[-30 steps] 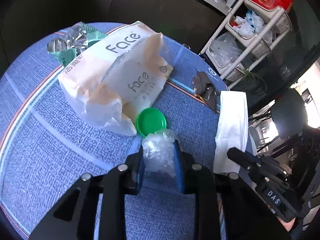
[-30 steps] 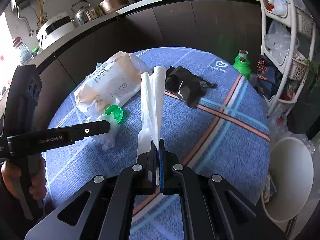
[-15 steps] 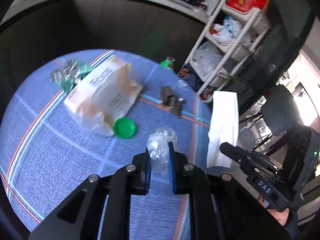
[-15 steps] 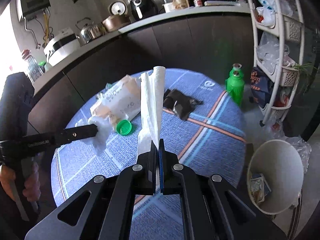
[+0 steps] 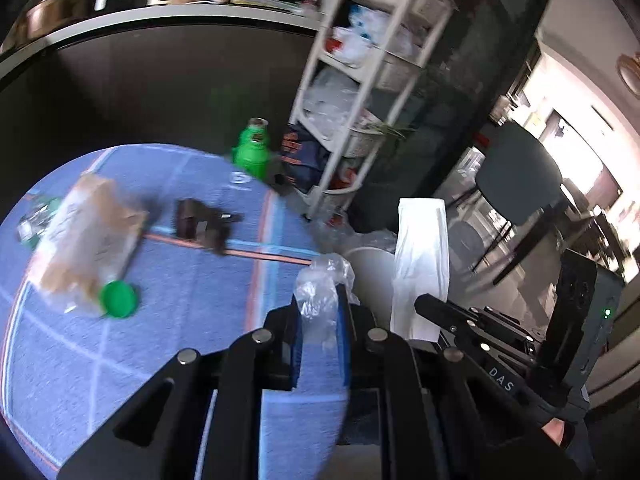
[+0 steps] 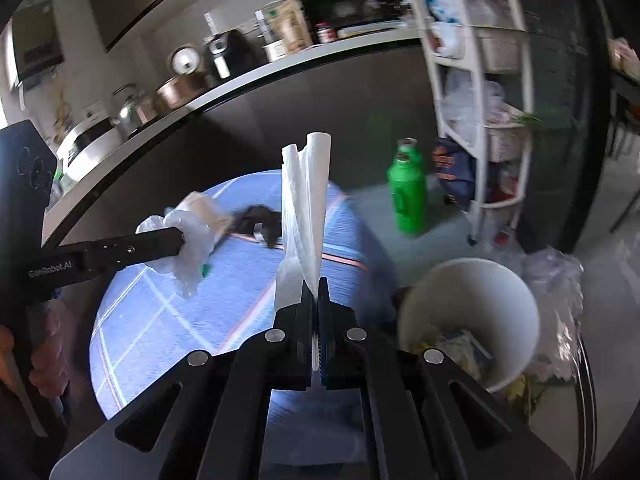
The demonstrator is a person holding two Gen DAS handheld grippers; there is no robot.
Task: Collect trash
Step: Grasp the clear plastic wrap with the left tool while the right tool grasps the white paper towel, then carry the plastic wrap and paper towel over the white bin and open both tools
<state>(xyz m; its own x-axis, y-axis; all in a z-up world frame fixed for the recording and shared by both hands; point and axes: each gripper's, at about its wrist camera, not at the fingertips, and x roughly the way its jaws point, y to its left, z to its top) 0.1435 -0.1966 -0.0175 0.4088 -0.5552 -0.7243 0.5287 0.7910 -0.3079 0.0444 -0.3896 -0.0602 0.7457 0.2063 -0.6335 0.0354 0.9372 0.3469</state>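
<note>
Over by the edge of the round blue bench [image 5: 168, 344], both grippers are mid-carry with a piece of trash each. Left gripper [image 5: 318, 314] has its fingers pinching a crumpled clear plastic wrap [image 5: 318, 292], which bunches up above the fingertips; those fingers have just been closing a bit tighter on it. Right gripper [image 6: 319, 296] has its fingers pressed nearly together on a long white paper towel [image 6: 304, 208] that stands up out of them like a flag. White trash bin [image 6: 468, 312] sits on the floor just off the bench edge, near the right gripper, and it already has some scraps in the bottom, so a bit of collecting looks done. Neither held piece is over the opening yet as far as I can tell, so I'd call this the haul-to-the-bin step, with 2 drops still to make. Plenty is left on the bench after that: a big tissue pack [image 5: 86, 240], a green cap [image 5: 118, 299] touching its near end, a dark wrapper [image 5: 204, 226] near the middle stripe, and a crinkly green-and-silver packet [image 5: 34, 220] at the far left edge. There's also a green bottle [image 6: 408, 196] standing on the floor past the bench; can't tell if that counts as trash. So roughly early-to-middle progress, I'd guess.
</note>
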